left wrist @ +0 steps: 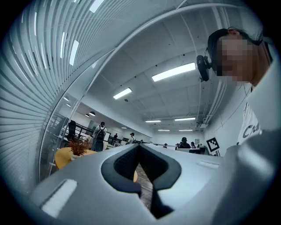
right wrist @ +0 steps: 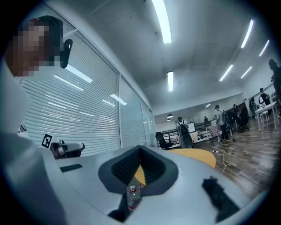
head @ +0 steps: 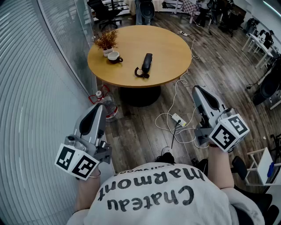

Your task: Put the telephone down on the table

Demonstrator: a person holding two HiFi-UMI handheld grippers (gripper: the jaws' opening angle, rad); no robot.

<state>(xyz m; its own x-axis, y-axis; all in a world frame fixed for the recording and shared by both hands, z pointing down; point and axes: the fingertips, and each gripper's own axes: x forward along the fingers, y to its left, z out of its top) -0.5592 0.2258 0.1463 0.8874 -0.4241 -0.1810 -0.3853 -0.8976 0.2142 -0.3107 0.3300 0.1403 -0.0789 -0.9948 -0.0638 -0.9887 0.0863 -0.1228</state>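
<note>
The black telephone handset [head: 147,61] lies on the round wooden table [head: 167,48], its coiled cord [head: 141,73] curled at the near end. Both grippers hang low over the floor, well short of the table and apart from the phone. My left gripper [head: 99,108] is shut and empty, pointing toward the table's left side. My right gripper [head: 196,90] is also shut with nothing in it, to the right of the table's base. In the left gripper view the gripper [left wrist: 140,147] has its jaws together; in the right gripper view the gripper [right wrist: 140,150] looks the same.
A potted dry plant [head: 106,41] and a cup [head: 114,56] stand on the table's left part. On the floor lie a water bottle [head: 109,108], a power strip [head: 178,118] and loose cables. A glass wall with blinds [head: 39,88] runs along the left. A person [head: 145,11] stands behind the table.
</note>
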